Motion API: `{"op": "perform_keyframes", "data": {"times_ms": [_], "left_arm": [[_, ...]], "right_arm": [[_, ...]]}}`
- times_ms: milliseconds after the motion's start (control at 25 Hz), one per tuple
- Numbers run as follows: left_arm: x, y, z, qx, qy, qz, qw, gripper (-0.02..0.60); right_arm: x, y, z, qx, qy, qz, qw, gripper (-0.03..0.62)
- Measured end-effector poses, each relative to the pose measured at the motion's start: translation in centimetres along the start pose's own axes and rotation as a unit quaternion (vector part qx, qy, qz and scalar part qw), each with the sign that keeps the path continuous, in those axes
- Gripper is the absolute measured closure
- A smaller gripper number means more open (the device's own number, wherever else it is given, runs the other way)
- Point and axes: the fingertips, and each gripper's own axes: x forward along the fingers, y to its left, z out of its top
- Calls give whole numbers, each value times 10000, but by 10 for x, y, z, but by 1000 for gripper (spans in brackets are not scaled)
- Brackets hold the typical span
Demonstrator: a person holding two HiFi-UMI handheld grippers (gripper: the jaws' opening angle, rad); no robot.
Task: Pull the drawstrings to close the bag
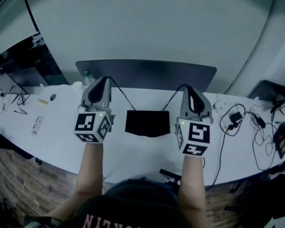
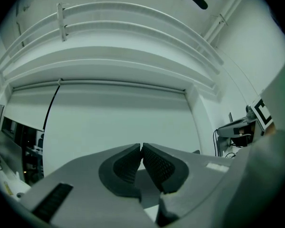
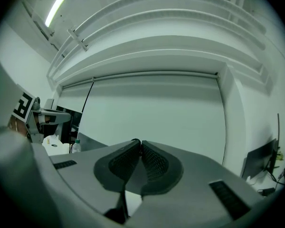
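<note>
A flat black bag [image 1: 147, 123] lies on the white table [image 1: 133, 151], between my two raised grippers. A thin black drawstring [image 1: 124, 97] runs from the bag's upper left corner up to the tip of my left gripper [image 1: 105, 79]. A second drawstring [image 1: 171, 98] runs from the upper right corner to my right gripper [image 1: 186, 87]. Both cords look stretched. In the left gripper view, the left gripper [image 2: 141, 147] has its jaws pressed together. The right gripper [image 3: 140, 142] is likewise shut, with a dark cord [image 3: 119, 204] hanging under its jaws. Both cameras face a pale wall; neither shows the bag.
A dark panel [image 1: 147, 72] stands along the table's far edge, with a bottle [image 1: 87, 76] beside it. Tangled cables and a charger [image 1: 236, 117] lie at the right, near a dark tablet [image 1: 281, 139]. A white remote [image 1: 37, 125] rests at the left. Monitors [image 1: 23, 61] stand at far left.
</note>
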Motion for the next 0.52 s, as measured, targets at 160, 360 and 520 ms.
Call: {"op": "perform_keyframes", "data": {"times_ms": [160, 360, 520], "left_arm": [[-3, -3, 11, 59, -196, -40, 9998, 568], [-5, -3, 19, 152, -346, 3, 9993, 568], [-6, -3, 20, 162, -379, 59, 9991, 568]], "right_arm": [[-3, 5, 12, -229, -242, 55, 9994, 586], [-5, 3, 18, -259, -427, 54, 9987, 586], [-9, -3, 20, -301, -477, 15, 9984, 586]]}}
